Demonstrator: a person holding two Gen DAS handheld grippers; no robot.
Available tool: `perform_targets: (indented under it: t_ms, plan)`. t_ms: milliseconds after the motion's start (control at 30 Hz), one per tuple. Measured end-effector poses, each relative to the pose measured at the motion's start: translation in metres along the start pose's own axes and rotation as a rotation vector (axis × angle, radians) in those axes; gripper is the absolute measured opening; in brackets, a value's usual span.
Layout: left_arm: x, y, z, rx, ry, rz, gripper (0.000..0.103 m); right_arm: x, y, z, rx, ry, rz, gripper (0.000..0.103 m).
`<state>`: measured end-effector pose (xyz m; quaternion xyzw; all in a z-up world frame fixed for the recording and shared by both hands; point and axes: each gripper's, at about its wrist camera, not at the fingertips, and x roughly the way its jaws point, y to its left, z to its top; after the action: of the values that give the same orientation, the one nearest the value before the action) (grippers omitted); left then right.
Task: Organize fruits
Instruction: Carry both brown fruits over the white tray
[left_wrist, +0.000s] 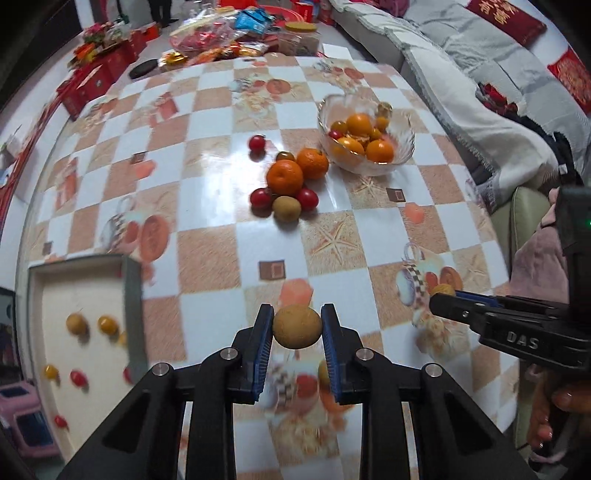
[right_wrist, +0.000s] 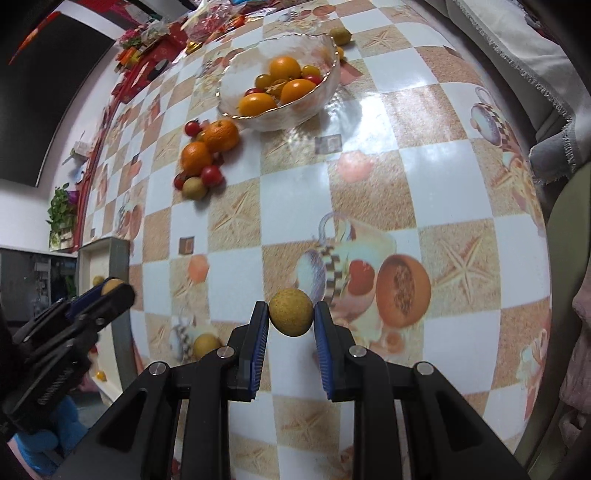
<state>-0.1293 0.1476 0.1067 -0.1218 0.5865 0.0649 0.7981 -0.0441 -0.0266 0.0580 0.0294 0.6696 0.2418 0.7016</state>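
My left gripper (left_wrist: 297, 326) is shut on a brown longan (left_wrist: 297, 328) above the table. My right gripper (right_wrist: 291, 313) is shut on another brown longan (right_wrist: 290, 312). The right gripper also shows in the left wrist view (left_wrist: 448, 301) at the right, and the left gripper shows in the right wrist view (right_wrist: 110, 291) at the left. A pile of oranges (left_wrist: 285, 177), cherry tomatoes (left_wrist: 261, 197) and a longan (left_wrist: 287, 208) lies mid-table. A glass bowl (left_wrist: 402, 147) holds oranges and small tomatoes. A white tray (left_wrist: 55, 295) at the left holds several small fruits.
The checkered tablecloth (left_wrist: 207, 155) covers the round table. A lone cherry tomato (left_wrist: 257, 143) lies left of the pile. Snack packets and red boxes (left_wrist: 221, 37) crowd the far edge. A sofa with a grey throw (left_wrist: 461, 74) stands at the right. A loose longan (right_wrist: 206, 345) lies near the tray.
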Motion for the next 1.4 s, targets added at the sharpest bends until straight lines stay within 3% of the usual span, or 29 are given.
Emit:
perform_targets:
  t_ms: [167, 400, 733, 867, 1033, 1233, 1400]
  plan:
    - [-0.054, 0.026, -0.022, -0.087, -0.034, 0.047, 0.028, -0.016, 0.014, -0.015, -0.034, -0.004, 0.042, 0.027]
    - [-0.100, 0.082, -0.041, -0.132, -0.088, 0.099, 0.028, -0.031, 0.055, -0.026, -0.119, -0.041, 0.018, 0.027]
    - [-0.107, 0.179, -0.042, 0.005, -0.109, 0.055, 0.028, -0.019, 0.137, -0.052, -0.020, -0.129, -0.003, 0.027]
    - [-0.097, 0.221, -0.048, 0.045, -0.109, 0.055, 0.028, 0.001, 0.184, -0.065, -0.037, -0.115, -0.033, 0.027]
    - [-0.066, 0.262, -0.072, 0.039, -0.024, 0.053, 0.028, 0.033, 0.231, -0.076, -0.035, -0.042, -0.026, 0.027]
    - [-0.021, 0.263, -0.099, 0.082, 0.062, 0.063, 0.028, 0.079, 0.282, -0.070, -0.127, 0.043, -0.023, 0.027]
    - [-0.005, 0.272, -0.097, 0.018, 0.080, 0.064, 0.028, 0.115, 0.309, -0.058, -0.205, 0.102, -0.045, 0.027]
